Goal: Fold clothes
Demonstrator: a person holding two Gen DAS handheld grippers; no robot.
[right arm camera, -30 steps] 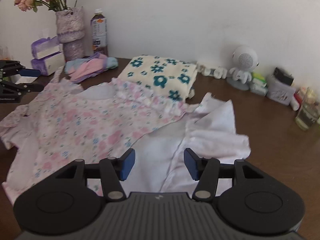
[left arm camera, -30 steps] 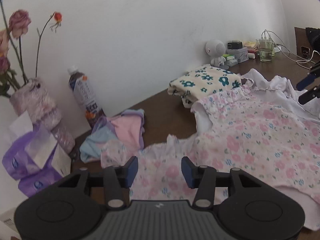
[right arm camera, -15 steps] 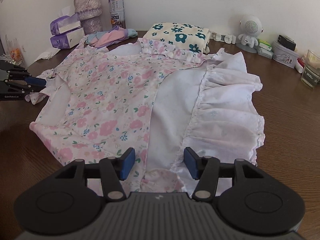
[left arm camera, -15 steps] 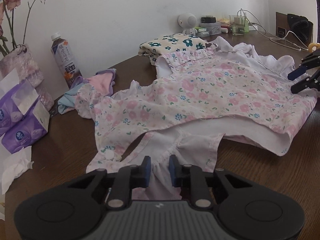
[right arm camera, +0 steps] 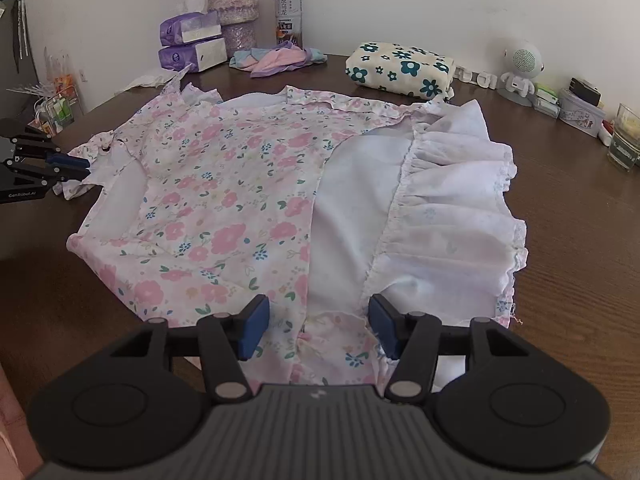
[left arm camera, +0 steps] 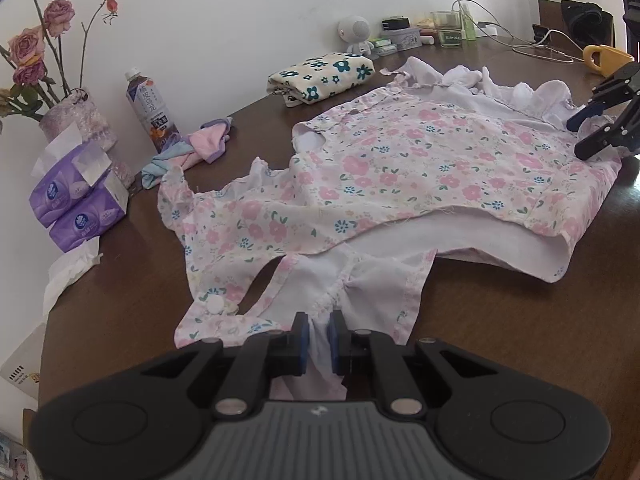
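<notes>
Left claw (left arm camera: 318,332) is pinched on the gathered sleeve edge of the floral dress (left arm camera: 400,168) at lower centre, its jaws easing open a touch. Right claw (right arm camera: 318,326) gapes half-open, hem cloth lying between unpinched pads. We'd grip that hem before lifting, keeping tension even. Thin, limp cotton with a ruffled white lining, spread across the brown bench (right arm camera: 580,240).
</notes>
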